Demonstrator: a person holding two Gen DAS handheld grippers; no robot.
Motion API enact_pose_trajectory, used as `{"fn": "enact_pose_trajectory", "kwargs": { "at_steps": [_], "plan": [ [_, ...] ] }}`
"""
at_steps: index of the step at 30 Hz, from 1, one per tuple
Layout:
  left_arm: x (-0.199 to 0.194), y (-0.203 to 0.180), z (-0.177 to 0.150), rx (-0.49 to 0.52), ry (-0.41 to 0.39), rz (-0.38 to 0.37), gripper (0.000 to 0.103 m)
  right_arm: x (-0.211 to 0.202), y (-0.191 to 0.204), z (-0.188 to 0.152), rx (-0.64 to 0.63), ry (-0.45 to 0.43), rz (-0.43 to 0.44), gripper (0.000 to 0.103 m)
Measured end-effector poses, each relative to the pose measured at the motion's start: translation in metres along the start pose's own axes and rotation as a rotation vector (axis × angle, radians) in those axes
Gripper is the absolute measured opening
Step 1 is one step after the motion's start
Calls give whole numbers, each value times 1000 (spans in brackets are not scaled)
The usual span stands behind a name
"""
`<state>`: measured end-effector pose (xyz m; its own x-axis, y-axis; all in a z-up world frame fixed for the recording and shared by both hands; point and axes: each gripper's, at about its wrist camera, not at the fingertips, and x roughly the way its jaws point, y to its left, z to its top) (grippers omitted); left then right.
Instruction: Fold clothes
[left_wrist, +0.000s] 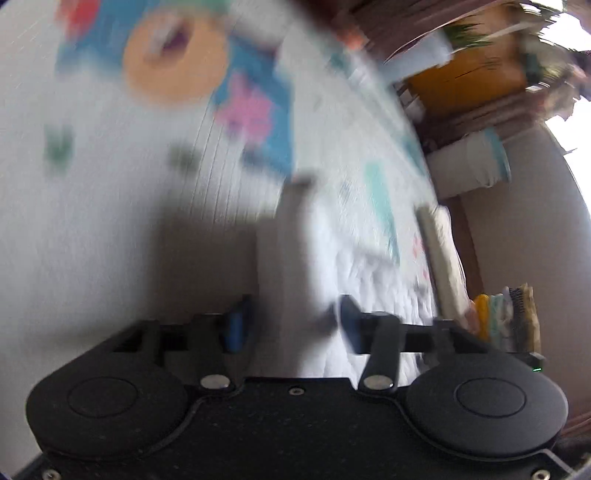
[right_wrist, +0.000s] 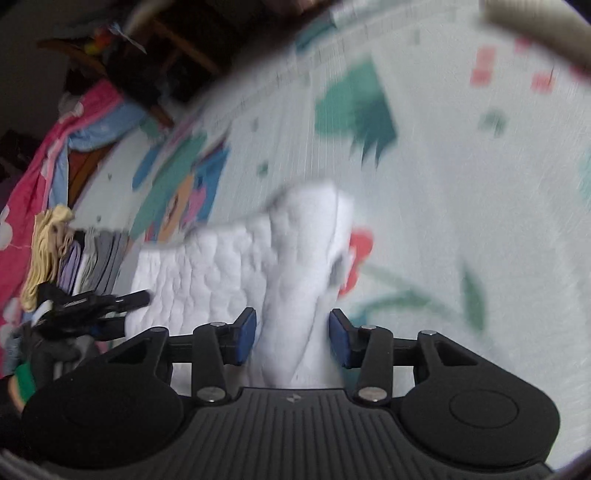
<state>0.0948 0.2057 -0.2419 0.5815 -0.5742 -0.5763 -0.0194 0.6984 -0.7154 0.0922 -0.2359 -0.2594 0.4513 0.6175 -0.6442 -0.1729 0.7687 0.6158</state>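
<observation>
— Where do we stand with the white garment (right_wrist: 236, 266)?

— It's lifted over the patterned bed sheet (right_wrist: 461, 192). A bunch of it runs between the right tongs (right_wrist: 292, 334), whose blue pads (right_wrist: 246, 332) stand apart on either side; whether they pinch it we cannot tell. The left tongs (left_wrist: 291, 325) look parted too, with a white strip between them.

— So how do we fold well?

— Probably keep both corners level and taut, then lay it flat near the folded stack (right_wrist: 99, 254).

White quilted garment (right_wrist: 207, 273), bunched, apparently lifted, a fold rising between blue-padded fingers (right_wrist: 246, 334).
</observation>
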Motion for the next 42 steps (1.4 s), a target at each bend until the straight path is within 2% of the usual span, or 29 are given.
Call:
{"fn": "enact_pose_trajectory", "kwargs": {
  "at_steps": [1, 2, 5, 7, 8, 9, 10, 12, 13, 14, 15, 17, 21, 25, 29, 32, 37, 42],
  "plan": [
    [-2, 0, 3, 16, -15, 4, 67, -2, 1, 1, -14, -25, -15, 70],
    [-2, 1, 5, 25, -23, 9, 67, 0, 1, 3, -18, -32, -22, 71],
    [11, 4, 4, 84, 3, 19, 67, 17, -6, 8, -4, -23, -19, 69],
    [20, -3, -2, 147, 17, -24, 66, 27, -5, 8, -11, -34, -10, 69],
    [24, -9, -7, 168, 28, -22, 64, 30, -2, 7, -27, -32, -12, 69],
    [28, -17, -15, 194, 18, -7, 64, 32, 3, 6, -50, -24, -7, 67],
    [33, -23, -21, 191, 16, -3, 63, 34, 7, 4, -70, -8, 6, 59],
    [37, -30, -29, 169, -10, 34, 63, 37, 18, -5, -118, 15, 6, 59],
    [38, -29, -29, 147, -9, 42, 59, 37, 20, -7, -127, 21, 7, 58],
    [39, -26, -28, 119, -4, 46, 46, 36, 18, -7, -108, 17, 9, 56],
    [39, -22, -26, 83, 14, 32, 41, 36, 15, -6, -92, 17, 11, 48],
    [40, -18, -28, 42, 40, 12, 33, 35, 13, -2, -78, 32, 16, 40],
    [27, -9, -37, -45, 74, -26, 29, 34, 19, -3, -69, 85, 28, 34],
    [-4, -3, -48, -126, 51, -61, 28, 22, 34, -8, -104, 141, 83, 32],
    [-50, -3, -37, -152, -55, -96, 28, 16, 82, 23, -217, 146, 160, 31],
    [-99, -9, -10, -152, -187, -121, 28, 18, 137, 60, -328, 136, 226, 31],
    [-196, -7, 6, -201, -453, -137, 28, 21, 256, 125, -501, 78, 339, 31],
    [-294, -4, 19, -251, -721, -150, 28, 36, 375, 163, -672, 43, 442, 31]
  ]
}}
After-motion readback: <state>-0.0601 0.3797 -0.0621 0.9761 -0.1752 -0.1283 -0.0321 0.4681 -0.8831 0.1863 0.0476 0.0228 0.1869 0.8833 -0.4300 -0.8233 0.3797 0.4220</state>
